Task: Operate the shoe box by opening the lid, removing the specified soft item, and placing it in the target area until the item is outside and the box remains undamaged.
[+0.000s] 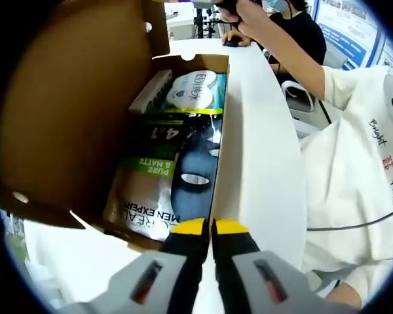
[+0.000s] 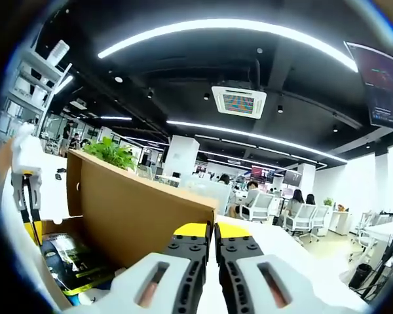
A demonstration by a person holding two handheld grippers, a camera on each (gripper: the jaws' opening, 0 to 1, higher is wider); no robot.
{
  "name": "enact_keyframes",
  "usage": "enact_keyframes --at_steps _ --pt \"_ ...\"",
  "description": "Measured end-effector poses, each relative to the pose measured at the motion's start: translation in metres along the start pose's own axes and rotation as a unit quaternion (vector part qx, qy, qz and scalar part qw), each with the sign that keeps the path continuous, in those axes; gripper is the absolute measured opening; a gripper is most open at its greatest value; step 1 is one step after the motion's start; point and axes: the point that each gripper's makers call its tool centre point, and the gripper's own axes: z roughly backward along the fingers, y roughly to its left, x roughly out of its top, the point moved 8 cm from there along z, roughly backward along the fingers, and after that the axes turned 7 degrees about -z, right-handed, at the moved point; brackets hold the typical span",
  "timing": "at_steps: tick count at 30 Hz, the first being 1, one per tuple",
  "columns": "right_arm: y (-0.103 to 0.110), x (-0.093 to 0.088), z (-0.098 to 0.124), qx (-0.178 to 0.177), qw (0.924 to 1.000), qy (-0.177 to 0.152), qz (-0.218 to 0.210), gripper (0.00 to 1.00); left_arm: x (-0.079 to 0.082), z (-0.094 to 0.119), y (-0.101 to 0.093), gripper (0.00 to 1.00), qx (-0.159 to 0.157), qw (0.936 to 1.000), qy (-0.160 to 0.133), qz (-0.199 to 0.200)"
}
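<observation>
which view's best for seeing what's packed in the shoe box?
Left gripper view. It looks straight down into the open shoe box, so the white pack at the far end and the dark Men Expert packet are readable. Right gripper view catches mostly the raised lid, with a sliver of contents at lower left.

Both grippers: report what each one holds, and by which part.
Nothing is held. The left gripper is shut and empty above the open shoe box; the right gripper is shut and empty beside the raised lid.
</observation>
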Motion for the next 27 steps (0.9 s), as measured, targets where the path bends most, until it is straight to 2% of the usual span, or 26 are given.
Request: enact_keyframes --at_steps 7,10,14,19,27 --pt "-0.006 0.003 -0.012 0.018 0.9997 0.018 -0.003 0.01 -0.001 0.0 0.001 0.03 0.0 1.0 -0.005 0.008" --pt "-0.01 0.004 -0.014 0.025 0.9992 0.024 -0.022 0.01 -0.001 0.0 -0.001 0.02 0.003 0.9999 -0.012 -0.002" --pt "-0.012 0.005 -0.02 0.032 0.9981 0.031 -0.042 0.01 -0.001 0.0 -0.001 0.02 0.002 1.0 -0.008 -0.003" --pt "-0.013 0.006 -0.027 0.031 0.998 0.042 -0.035 0.01 -0.002 0.0 -0.002 0.03 0.011 0.9997 -0.019 -0.012" --pt "-0.015 0.009 -0.042 0.029 0.9975 0.059 -0.027 0.02 -0.003 0.0 -0.002 0.03 0.013 0.9996 -0.02 -0.012"
